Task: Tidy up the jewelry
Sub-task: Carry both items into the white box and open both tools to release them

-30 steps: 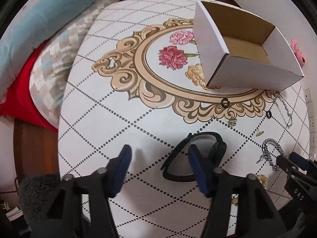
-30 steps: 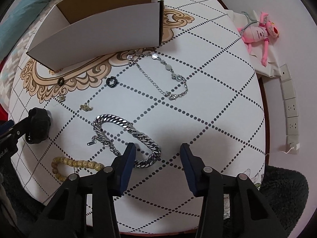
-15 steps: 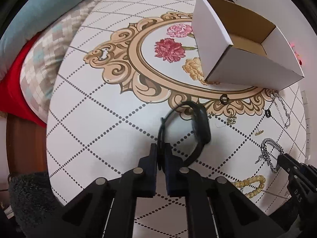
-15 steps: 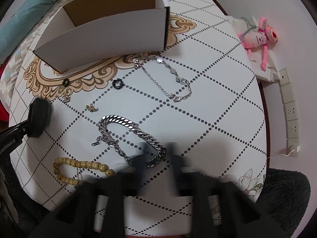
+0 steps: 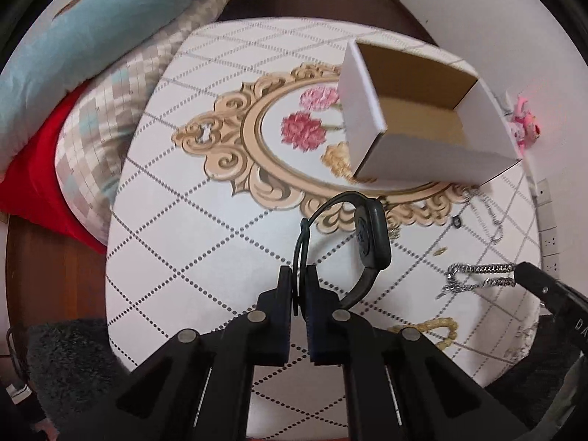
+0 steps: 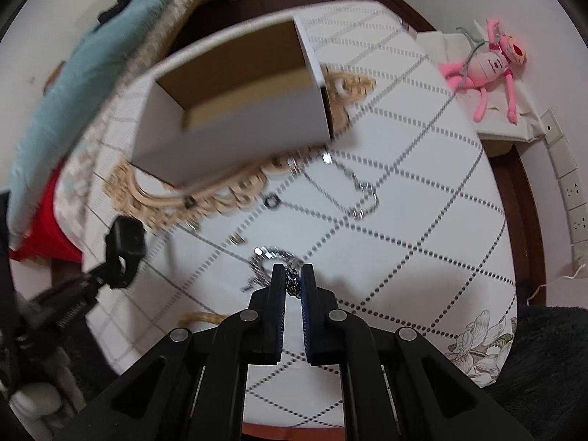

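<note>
My left gripper (image 5: 300, 275) is shut on the strap of a black watch (image 5: 371, 235) and holds it above the table; the watch also shows in the right wrist view (image 6: 125, 248). My right gripper (image 6: 293, 275) is shut on a silver curb-chain bracelet (image 6: 270, 257), also seen in the left wrist view (image 5: 481, 275). An open white cardboard box (image 5: 422, 117) with a brown inside stands at the back of the table, also in the right wrist view (image 6: 235, 110). A thin silver chain (image 6: 352, 191), small black rings (image 6: 271, 202), small gold pieces (image 6: 237, 239) and a gold bead bracelet (image 5: 437, 327) lie on the table.
The round table (image 5: 183, 220) has a white dotted-diamond cloth with a gold and floral medallion. Blue and checked pillows and a red cushion (image 5: 47, 169) lie to its left. A pink plush toy (image 6: 485, 66) lies on a white ledge to the right, near wall sockets (image 6: 573, 191).
The left gripper closed on the watch strap and lifted the watch. The right gripper closed on the silver curb-chain bracelet and both views moved nearer the box.
</note>
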A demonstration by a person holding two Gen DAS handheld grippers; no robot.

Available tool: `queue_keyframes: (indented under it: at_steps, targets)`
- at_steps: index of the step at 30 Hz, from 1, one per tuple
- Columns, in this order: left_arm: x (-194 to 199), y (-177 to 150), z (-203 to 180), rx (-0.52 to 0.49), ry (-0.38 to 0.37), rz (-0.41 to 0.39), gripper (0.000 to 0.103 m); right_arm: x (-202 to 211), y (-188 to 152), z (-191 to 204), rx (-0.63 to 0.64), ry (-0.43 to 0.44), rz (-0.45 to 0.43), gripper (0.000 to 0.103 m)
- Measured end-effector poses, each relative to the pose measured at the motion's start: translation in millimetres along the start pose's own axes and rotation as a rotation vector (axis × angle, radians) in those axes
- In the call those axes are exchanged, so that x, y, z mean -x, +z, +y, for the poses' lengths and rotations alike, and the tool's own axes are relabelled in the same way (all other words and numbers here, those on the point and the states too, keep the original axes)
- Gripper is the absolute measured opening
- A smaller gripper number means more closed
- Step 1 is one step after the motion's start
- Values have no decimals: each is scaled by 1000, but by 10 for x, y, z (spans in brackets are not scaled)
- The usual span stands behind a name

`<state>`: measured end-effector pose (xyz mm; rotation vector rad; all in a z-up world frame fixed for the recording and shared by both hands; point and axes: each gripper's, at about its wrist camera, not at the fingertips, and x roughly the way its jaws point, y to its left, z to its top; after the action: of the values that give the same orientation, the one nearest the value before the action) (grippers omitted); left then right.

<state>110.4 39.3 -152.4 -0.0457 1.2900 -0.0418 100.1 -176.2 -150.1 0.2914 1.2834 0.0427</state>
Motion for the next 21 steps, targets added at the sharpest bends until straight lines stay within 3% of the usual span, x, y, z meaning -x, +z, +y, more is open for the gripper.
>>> queue_keyframes:
  at_steps: [11, 18, 21]
  targets:
    - [355, 238, -170, -8, -40, -75, 4, 512, 244, 20, 17, 80, -91, 8]
    - [500, 738, -419, -35, -85, -115, 4, 940, 680, 254, 87, 124, -185, 8]
    - [465, 985, -512, -48, -96, -113, 4, 992, 960, 393, 133, 102, -216, 8]
